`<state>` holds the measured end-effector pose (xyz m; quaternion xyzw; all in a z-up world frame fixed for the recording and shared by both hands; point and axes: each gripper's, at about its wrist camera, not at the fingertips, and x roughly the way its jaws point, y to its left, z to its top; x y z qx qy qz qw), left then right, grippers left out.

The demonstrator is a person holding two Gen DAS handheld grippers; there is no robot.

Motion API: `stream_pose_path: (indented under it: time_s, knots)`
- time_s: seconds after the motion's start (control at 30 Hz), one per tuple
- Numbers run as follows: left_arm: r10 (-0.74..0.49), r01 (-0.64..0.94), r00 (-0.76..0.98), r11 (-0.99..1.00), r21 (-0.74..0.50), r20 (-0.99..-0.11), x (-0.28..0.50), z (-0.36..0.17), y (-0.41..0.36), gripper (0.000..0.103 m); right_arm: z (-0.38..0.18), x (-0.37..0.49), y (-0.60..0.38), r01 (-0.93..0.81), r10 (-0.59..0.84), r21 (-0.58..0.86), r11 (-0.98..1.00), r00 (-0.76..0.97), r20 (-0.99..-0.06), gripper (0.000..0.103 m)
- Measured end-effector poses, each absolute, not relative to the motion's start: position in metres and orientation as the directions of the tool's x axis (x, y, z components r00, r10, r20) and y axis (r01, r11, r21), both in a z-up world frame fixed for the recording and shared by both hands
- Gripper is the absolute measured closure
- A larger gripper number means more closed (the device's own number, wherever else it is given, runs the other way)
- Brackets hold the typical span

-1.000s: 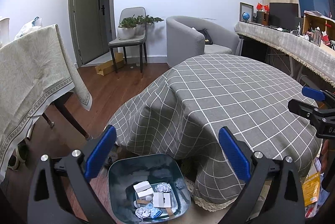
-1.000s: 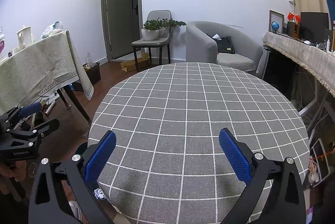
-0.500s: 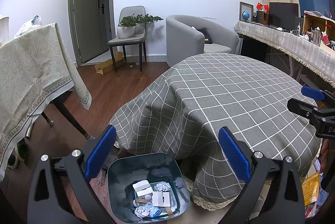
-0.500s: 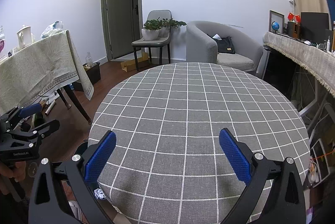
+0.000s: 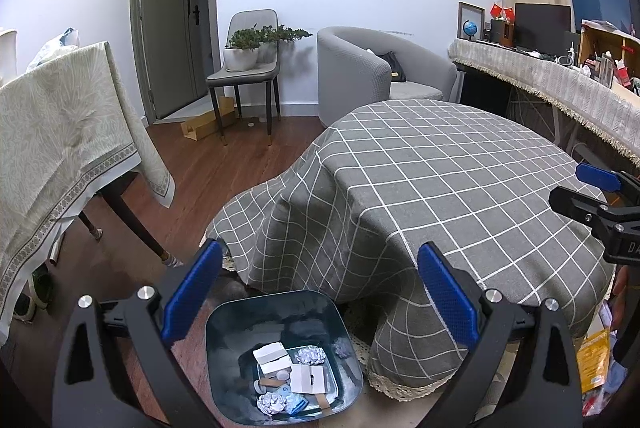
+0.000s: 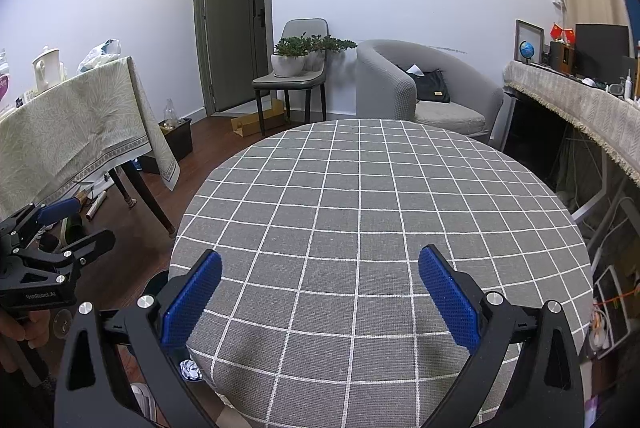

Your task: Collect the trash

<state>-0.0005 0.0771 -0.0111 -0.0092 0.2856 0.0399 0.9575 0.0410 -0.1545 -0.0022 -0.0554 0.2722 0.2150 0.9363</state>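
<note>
Left gripper [image 5: 320, 292] held low, jaws spread wide, nothing between pads. Right gripper [image 6: 320, 294] level, jaws equally wide, empty. Hand [image 6: 18, 324] gripping left handle.

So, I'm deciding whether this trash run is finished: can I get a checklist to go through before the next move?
1. Left gripper empty, jaws apart: ok.
2. Right gripper empty, jaws apart: ok.
3. Checked tablecloth free of trash on top: ok.
4. Bin on the floor by the table, open and holding trash such as a foil ball: ok.
5. Floor around the table free of stray trash: cannot tell; a crumpled piece shows below the table edge, and whether it lies in the bin is unclear.
</note>
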Motion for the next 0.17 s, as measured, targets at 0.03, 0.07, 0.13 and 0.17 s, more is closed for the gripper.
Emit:
stream_pose_path:
  time_s: [0.03,0.07,0.13,0.17]
  knots:
    - [0.073,-0.083,0.832,0.997,0.007,-0.550,-0.0002,-0.0115,0.0772,0.004,-0.0021,0.0410,-0.1544,-0.432,0.372,0.014,0.902,0.760,-0.533,0.003]
    - [0.075,-0.084,0.831,0.996,0.009,-0.550,-0.0002,-0.0119,0.0772,0.004,-0.0021,0.0410,-0.1544,-0.432,0.373,0.015,0.902,0.759,-0.533,0.003]
    - [0.069,-0.078,0.829,0.997,0.008,-0.554,0.0004,-0.0124,0.0775,0.004,-0.0028,0.0411,-0.1541,-0.432,0.373,0.017,0.902,0.760,-0.533,0.003]
    - [0.066,-0.076,0.829,0.997,0.005,-0.556,0.0002,-0.0126,0.0772,0.004,-0.0031,0.0410,-0.1539,-0.431,0.373,0.016,0.902,0.760,-0.532,0.003]
